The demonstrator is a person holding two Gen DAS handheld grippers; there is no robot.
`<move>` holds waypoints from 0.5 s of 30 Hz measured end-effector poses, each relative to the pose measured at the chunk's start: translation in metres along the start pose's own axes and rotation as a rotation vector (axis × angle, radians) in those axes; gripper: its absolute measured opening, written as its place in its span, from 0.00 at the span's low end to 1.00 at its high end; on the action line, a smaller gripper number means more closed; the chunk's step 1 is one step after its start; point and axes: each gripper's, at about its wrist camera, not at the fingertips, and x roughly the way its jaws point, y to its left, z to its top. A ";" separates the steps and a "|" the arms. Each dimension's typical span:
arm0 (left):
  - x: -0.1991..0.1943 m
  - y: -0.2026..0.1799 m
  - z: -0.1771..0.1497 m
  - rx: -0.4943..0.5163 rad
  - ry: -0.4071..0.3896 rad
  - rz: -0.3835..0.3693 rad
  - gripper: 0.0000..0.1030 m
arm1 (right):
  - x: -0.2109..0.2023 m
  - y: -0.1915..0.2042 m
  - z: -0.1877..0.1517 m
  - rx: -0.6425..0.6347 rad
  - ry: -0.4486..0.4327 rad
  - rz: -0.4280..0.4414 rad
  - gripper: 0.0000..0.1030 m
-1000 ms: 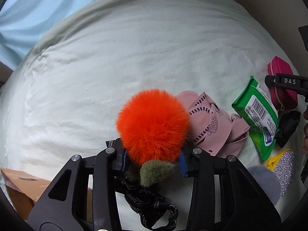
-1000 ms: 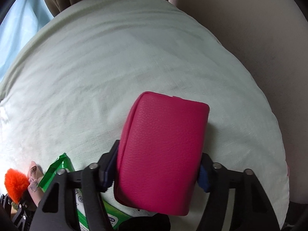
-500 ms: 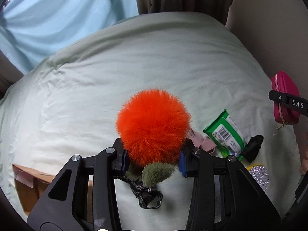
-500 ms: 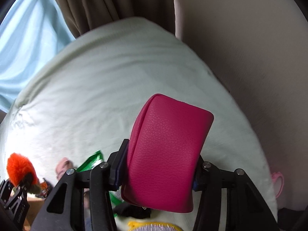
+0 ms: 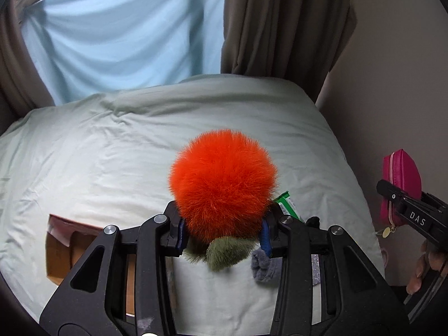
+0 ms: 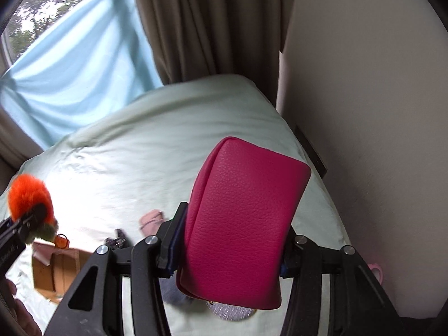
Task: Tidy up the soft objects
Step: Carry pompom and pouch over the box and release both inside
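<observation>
Item one: orange pompom (image 5: 222, 184), count one, with an olive-green tuft beneath it. We hold it in the left gripper (image 5: 222, 232), whose fingers are clamped on its lower half, raised above the bed (image 5: 112, 151). We judge it very light and fully compressible; the fur gives no firm edge, so the hold belongs low, near the core where the tuft joins. A small orange tag (image 6: 61, 241) dangles under it in the right wrist view.

Item two: pink pouch (image 6: 240, 224), count one, pebbled leather-like skin. The right gripper (image 6: 226, 254) has its fingers closed on the pouch's two sides, lifted clear of the bed. We judge it light, padded yet shape-holding, slightly slick; a grip across the body's middle suits it, away from the zip pull (image 5: 386, 232).

Items on the bed, near the lower edge of both views:
- green packet (image 5: 285, 207), one, at 3 o'clock of the pompom, mostly hidden.
- grey fuzzy piece (image 5: 264, 266), one, at 5 o'clock of the pompom.
- pale pink fabric piece (image 6: 151, 218), one, at 9 o'clock of the pouch.
- small black object (image 6: 119, 238), one; possibly a strap, too small to tell.
- glittery silver piece (image 6: 232, 310), one, below the pouch.
- cardboard box (image 5: 72, 249), one, open, at 8 o'clock of the pompom, a likely destination.

Grippers: two, both loaded.
</observation>
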 end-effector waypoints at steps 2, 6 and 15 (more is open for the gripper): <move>-0.021 0.016 0.001 -0.025 -0.013 0.004 0.34 | -0.021 0.014 -0.002 -0.018 -0.010 0.018 0.45; -0.059 0.058 -0.002 -0.077 -0.022 0.020 0.34 | -0.054 0.046 -0.017 -0.072 -0.024 0.059 0.45; -0.099 0.157 -0.031 -0.093 0.007 0.061 0.34 | -0.114 0.161 -0.047 -0.151 -0.030 0.166 0.45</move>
